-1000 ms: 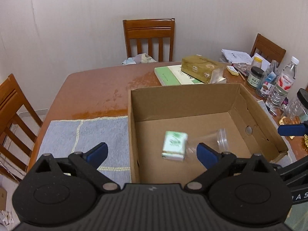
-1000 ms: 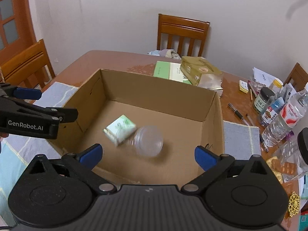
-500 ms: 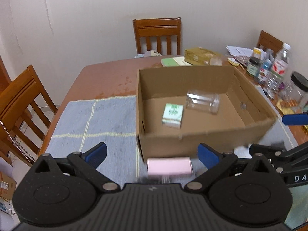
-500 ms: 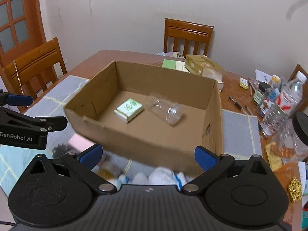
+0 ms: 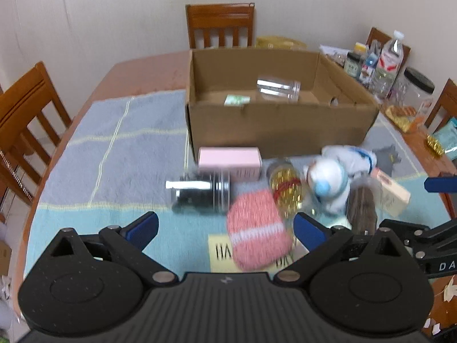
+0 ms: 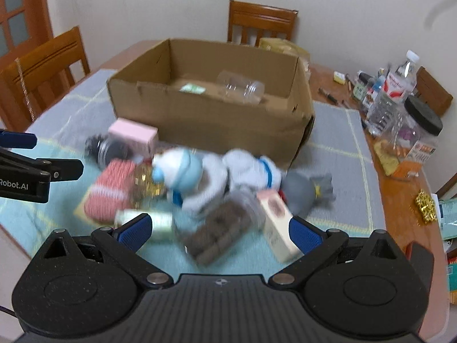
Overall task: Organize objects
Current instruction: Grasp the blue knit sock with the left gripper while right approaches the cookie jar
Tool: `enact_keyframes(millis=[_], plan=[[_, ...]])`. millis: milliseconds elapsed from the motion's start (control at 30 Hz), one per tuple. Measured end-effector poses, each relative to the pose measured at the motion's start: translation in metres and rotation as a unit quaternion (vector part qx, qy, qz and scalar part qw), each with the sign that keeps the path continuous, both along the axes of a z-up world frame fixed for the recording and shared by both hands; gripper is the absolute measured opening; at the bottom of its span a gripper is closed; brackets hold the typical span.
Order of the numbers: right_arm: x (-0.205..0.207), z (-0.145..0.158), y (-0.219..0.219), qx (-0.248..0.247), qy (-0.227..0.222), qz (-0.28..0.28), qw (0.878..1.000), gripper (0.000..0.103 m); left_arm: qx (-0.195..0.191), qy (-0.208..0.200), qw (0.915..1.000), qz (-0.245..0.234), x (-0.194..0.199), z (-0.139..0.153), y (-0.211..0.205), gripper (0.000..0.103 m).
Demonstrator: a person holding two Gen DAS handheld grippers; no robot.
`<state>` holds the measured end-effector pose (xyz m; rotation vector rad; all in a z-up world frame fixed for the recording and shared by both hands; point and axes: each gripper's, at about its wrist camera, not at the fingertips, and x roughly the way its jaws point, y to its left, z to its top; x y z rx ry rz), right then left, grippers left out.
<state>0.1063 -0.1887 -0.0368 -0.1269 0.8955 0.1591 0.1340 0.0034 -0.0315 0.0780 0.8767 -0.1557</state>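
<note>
A brown cardboard box (image 5: 280,125) (image 6: 217,120) stands on the cloth, holding a clear plastic jar (image 5: 278,88) (image 6: 240,87) and a small green packet (image 5: 236,100). In front of it lies a pile: a pink box (image 5: 230,160) (image 6: 132,135), a dark jar on its side (image 5: 200,193), a pink knitted pouch (image 5: 257,230) (image 6: 110,190), a gold-filled jar (image 5: 285,188), a white and blue plush toy (image 5: 331,180) (image 6: 200,175) and a brown jar (image 6: 222,228). My left gripper (image 5: 225,228) hangs open above the pouch. My right gripper (image 6: 218,230) is open over the brown jar.
Wooden chairs (image 5: 220,25) (image 5: 25,117) ring the table. Bottles and jars (image 6: 397,94) crowd the right edge, with a black-lidded canister (image 6: 420,131). A grey pouch (image 6: 305,190) and a cream carton (image 6: 278,223) lie at the pile's right. The blue cloth (image 5: 120,143) stretches left.
Both grippers have pulled back from over the box toward the table's near edge, so the pile in front of the box has come into view. The jaws stay open.
</note>
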Motion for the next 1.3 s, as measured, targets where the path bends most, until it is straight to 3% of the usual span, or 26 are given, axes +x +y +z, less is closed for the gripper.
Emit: enact_keyframes(millis=[133,300,700,900,1300], plan=[[-0.002,-0.007,-0.007,-0.001,-0.002,0.039,0.999,0.103,-0.009,0.0,0.9998,0.02,-0.01,-0.001,-0.002,0.101],[0.013,-0.014,-0.019,0.017,0.009,0.084,0.996,0.103,-0.017,0.002,0.9967,0.079,-0.021,-0.007,-0.012,0.101],[0.059,-0.028,-0.031,0.049,0.023,0.199,0.979,0.103,-0.025,0.024,0.9803,0.194,-0.054,-0.026,-0.029,0.101],[0.066,-0.039,-0.026,0.061,0.045,0.221,0.972,0.103,-0.029,0.025,0.9773,0.208,-0.068,-0.032,-0.032,0.101],[0.032,-0.045,-0.021,0.036,0.07,0.256,0.963,0.103,-0.025,0.046,0.9799,0.193,-0.064,-0.058,-0.031,0.101]])
